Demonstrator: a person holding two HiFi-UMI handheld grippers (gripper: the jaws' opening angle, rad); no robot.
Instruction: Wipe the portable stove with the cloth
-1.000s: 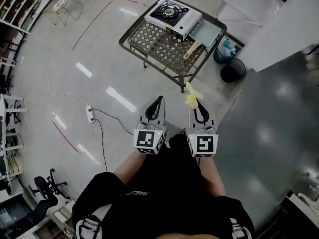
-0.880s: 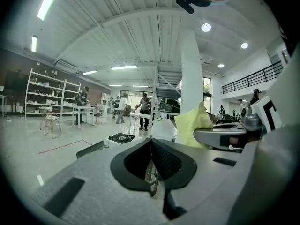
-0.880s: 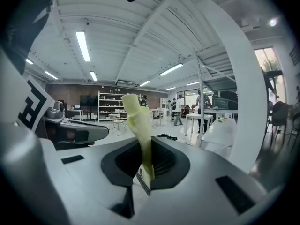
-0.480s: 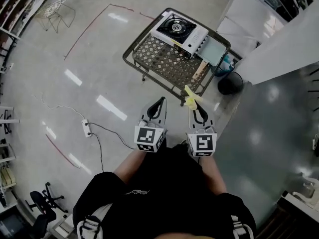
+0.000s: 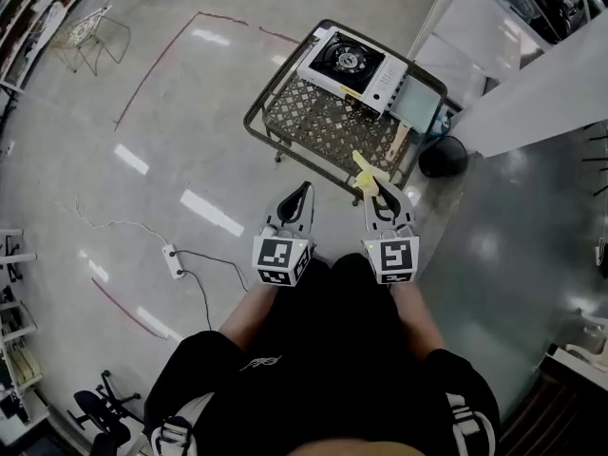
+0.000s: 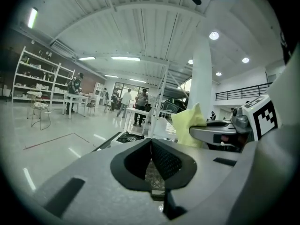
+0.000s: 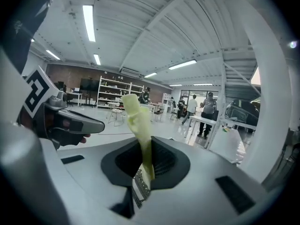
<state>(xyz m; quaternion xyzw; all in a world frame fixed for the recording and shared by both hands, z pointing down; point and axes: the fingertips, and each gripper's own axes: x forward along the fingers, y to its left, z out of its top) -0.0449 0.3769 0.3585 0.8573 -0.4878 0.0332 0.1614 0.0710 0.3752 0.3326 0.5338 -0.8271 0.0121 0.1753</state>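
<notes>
While a person stands on a glossy grey floor, a wire chair (image 5: 81, 28) sits at the upper left of the head view and a white power strip (image 5: 172, 260) with its cable lies at centre left. Just left of centre, the left gripper (image 5: 302, 193) is held out with its jaws pressed together and nothing between them. Beside it, right of centre, the right gripper (image 5: 382, 190) is clamped on a yellow cloth (image 5: 364, 171) — a thin strip sticking up past the jaw tips. Above both, in the upper centre, stands a metal lattice table (image 5: 313, 122), apart from the grippers. The portable stove (image 5: 353, 65) rests at the table's far end, so the bare lattice top lies between it and the cloth. A pale rectangular pan (image 5: 418, 103) with a wooden handle sits just right of the stove. A black bin (image 5: 442, 155) stands on the floor by the table's right side.
</notes>
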